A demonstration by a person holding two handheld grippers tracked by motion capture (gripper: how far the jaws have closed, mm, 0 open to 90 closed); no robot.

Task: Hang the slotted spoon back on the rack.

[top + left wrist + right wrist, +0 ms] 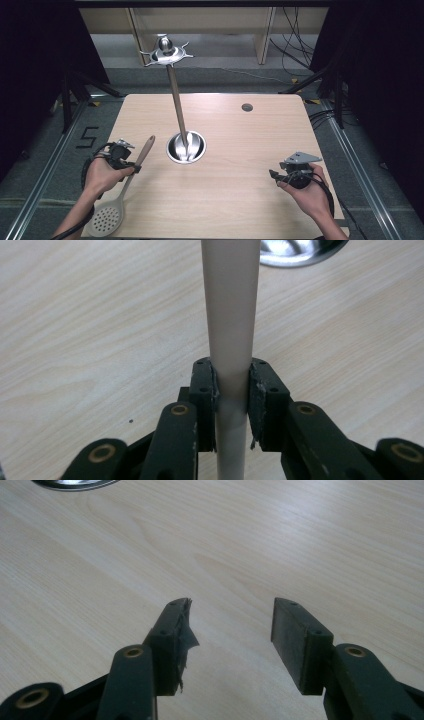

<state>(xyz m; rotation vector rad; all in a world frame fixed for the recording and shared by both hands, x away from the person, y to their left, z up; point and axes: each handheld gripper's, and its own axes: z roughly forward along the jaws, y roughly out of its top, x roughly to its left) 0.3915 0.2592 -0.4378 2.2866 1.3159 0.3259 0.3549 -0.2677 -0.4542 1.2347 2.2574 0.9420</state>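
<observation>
Count, relative to the steel base (186, 147) mid-table: 1 slotted spoon (111, 210) to its lower left, 1 rack w/ pole (176, 97) rising from it, 2 grippers – left one (121, 155) & right one (287, 176), 1 table (235, 200)

Laboratory recording station. Indicators: a bare wooden table (260, 150) enclosed by black curtains (35, 75) (both sides), tripod legs (67, 100) and loose cables (295, 45) on a grey floor (45, 150), floor marking "5" (88, 136).
</observation>
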